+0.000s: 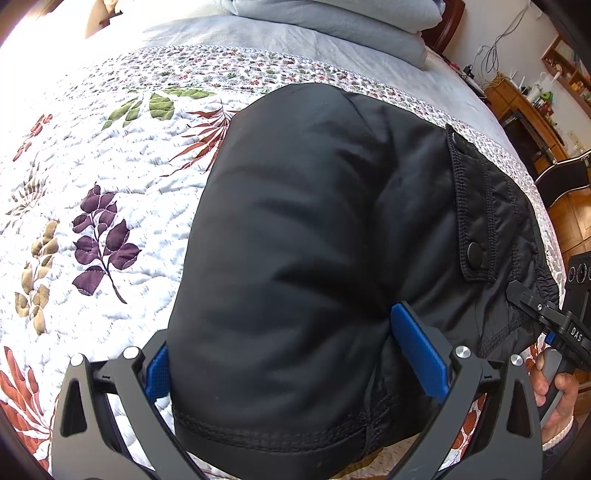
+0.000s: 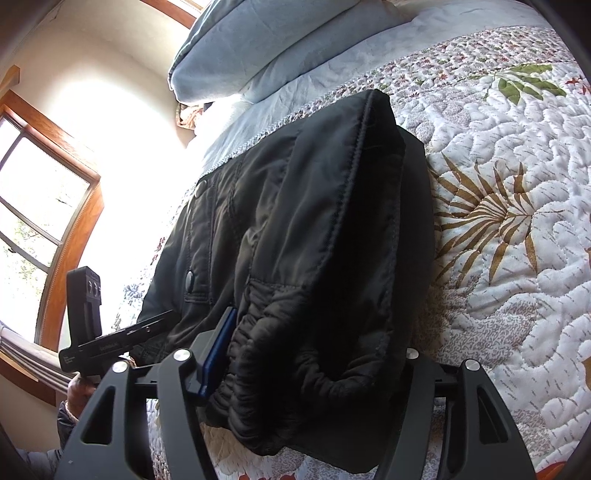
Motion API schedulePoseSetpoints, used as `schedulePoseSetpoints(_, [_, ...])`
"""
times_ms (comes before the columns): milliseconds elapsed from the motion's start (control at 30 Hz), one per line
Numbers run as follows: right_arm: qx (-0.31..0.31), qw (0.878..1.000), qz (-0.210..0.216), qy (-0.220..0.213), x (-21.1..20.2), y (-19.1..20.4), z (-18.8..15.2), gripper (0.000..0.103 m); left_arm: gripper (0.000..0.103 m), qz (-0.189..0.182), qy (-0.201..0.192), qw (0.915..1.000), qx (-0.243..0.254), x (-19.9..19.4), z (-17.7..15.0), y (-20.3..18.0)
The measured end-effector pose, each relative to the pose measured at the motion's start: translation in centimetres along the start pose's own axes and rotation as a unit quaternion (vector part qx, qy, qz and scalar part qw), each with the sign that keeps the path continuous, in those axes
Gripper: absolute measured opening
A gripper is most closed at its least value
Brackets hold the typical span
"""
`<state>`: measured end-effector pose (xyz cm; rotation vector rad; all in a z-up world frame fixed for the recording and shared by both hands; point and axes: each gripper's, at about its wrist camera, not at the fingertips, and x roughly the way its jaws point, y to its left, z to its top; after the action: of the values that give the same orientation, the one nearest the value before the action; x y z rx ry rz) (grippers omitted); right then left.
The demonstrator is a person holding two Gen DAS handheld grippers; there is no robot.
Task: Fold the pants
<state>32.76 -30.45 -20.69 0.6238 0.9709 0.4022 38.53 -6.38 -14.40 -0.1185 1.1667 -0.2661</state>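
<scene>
On the floral quilt [image 1: 110, 155], below blue pillows [image 1: 332, 22], we clamp folded black pants [image 1: 314, 221]: left gripper [image 1: 295, 365] wide around the hem, right gripper [image 2: 306, 354] around the waistband.

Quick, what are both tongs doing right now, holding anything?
Left tongs: shut on the black pants, fabric bunched between the blue pads.
Right tongs: shut on the black pants at the elastic waistband.

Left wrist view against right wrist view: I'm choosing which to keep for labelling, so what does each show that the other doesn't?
Only the left wrist view shows the purple leaf print and wooden shelves. Only the right wrist view shows the window. Both show the black pants on the floral quilt, with each gripper clamping a folded edge.
</scene>
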Motion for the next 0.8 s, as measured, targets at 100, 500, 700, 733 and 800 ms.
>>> schedulePoseSetpoints(100, [0.004,1.000,0.003,-0.001,0.0,-0.3,0.0,0.065,0.100,0.001,-0.005,1.0000,0.003,-0.1,-0.2,-0.1])
schedulePoseSetpoints(500, [0.004,1.000,-0.002,-0.003,0.4,-0.3,0.1,0.067,0.090,-0.012,-0.010,0.9999,0.001,-1.0,-0.5,0.9])
schedulePoseSetpoints(700, [0.007,1.000,-0.005,-0.004,0.5,-0.4,0.1,0.071,0.090,-0.018,-0.009,0.9998,0.002,-1.1,-0.6,1.5])
schedulePoseSetpoints(733, [0.008,1.000,-0.004,-0.004,0.4,-0.5,0.0,0.072,0.090,-0.021,-0.009,0.9997,0.002,-1.2,-0.6,1.7])
schedulePoseSetpoints(800, [0.010,1.000,0.000,-0.004,0.2,-0.7,-0.1,0.073,0.092,-0.026,-0.010,0.9996,0.004,-1.3,-0.8,1.9])
